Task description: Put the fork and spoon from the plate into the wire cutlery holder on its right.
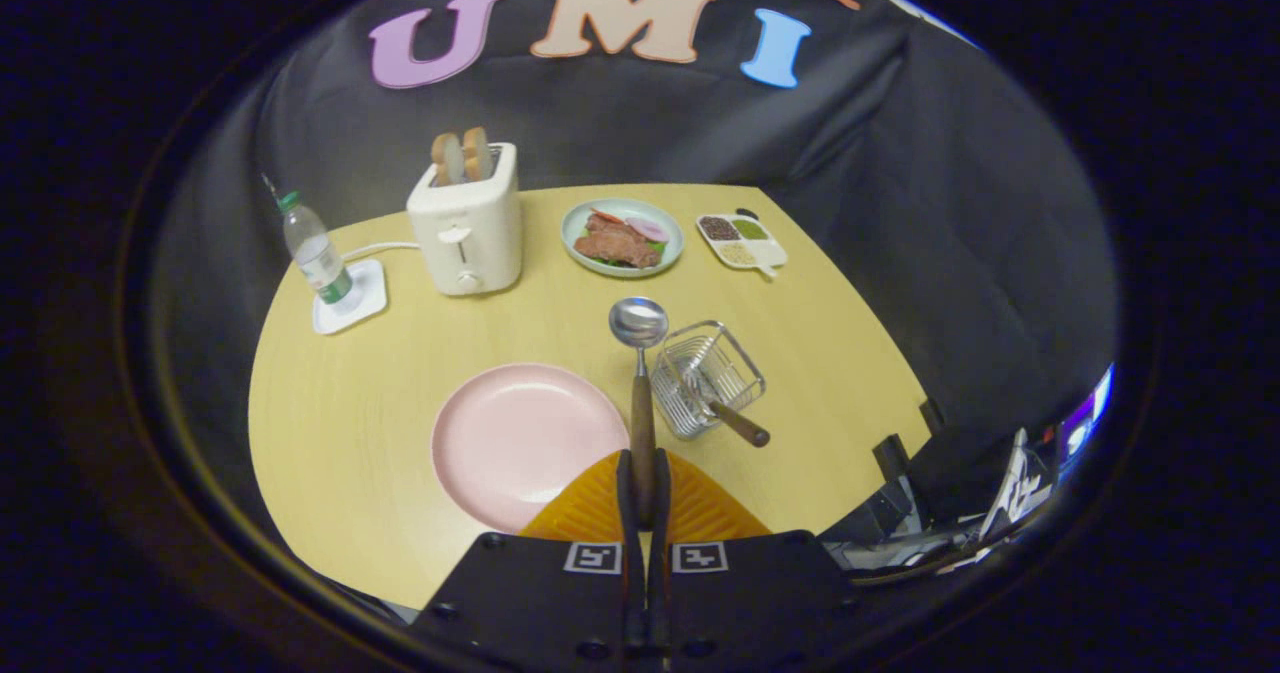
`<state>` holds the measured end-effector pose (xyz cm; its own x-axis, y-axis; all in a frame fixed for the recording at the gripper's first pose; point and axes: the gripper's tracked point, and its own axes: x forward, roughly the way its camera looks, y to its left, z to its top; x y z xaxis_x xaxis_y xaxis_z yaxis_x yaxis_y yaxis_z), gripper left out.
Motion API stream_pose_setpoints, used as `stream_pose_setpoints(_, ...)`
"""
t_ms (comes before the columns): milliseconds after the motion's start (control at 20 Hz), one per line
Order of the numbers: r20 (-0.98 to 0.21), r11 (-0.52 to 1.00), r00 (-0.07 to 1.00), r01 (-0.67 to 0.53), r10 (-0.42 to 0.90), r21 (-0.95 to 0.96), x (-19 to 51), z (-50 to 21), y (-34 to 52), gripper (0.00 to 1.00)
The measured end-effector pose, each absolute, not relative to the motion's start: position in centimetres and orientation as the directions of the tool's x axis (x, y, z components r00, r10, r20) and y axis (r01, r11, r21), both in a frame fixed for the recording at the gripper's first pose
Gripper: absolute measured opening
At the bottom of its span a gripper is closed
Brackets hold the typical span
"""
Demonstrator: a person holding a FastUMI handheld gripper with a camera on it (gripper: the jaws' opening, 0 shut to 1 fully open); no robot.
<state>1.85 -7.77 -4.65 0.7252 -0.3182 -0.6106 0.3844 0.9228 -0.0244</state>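
Wooden and dark brown, the handle of the spoon (pixel 640 393) is pinched between both fingers of the gripper (pixel 643 498), which are drawn narrow around it; the shaft runs straight ahead from the fingertips and ends in a shiny round bowl held up above the table (pixel 340 433). Just left of the fingers, near them, lies the pink plate (pixel 525 443), its surface bare. Just right of the spoon's shaft stands the wire cutlery holder (pixel 708 378), a small square basket of silver wire, and the fork (pixel 722 405) already rests in it, tilted, its brown handle sticking out over the near right rim while its metal end sits down inside the wires. Beyond the spoon's bowl, toward the far side of the light wooden table, a pale green plate of food (pixel 622 238) holds reddish-brown slices with a bit of green and pink. To its right sits a small white divided dish (pixel 742 241) with dark, green and pale fillings in separate sections. Left of the food plate is a cream toaster (pixel 467 223) with two slices of bread (pixel 461 156) standing up in its slots, and a white cord runs from it toward the left. Farther left, a clear water bottle (pixel 314 255) with a green cap stands on a white square coaster (pixel 352 298) near the table's left edge.
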Motion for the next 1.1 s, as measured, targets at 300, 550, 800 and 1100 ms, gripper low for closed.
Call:
stream_pose_setpoints(300,-0.726,0.884,0.595,0.466,-0.344,-0.038,2.0,-6.0,-10.8,0.04)
stream_pose_setpoints(550,-0.806,0.874,0.513,0.485,-0.296,-0.013,2.2,-6.9,-11.3,0.04)
stream_pose_setpoints(800,-0.859,0.882,0.447,0.470,-0.251,-0.012,2.5,-8.6,-12.4,0.06)
stream_pose_setpoints(1100,-0.888,0.913,0.413,0.407,-0.202,-0.019,3.7,-9.5,-12.8,0.11)
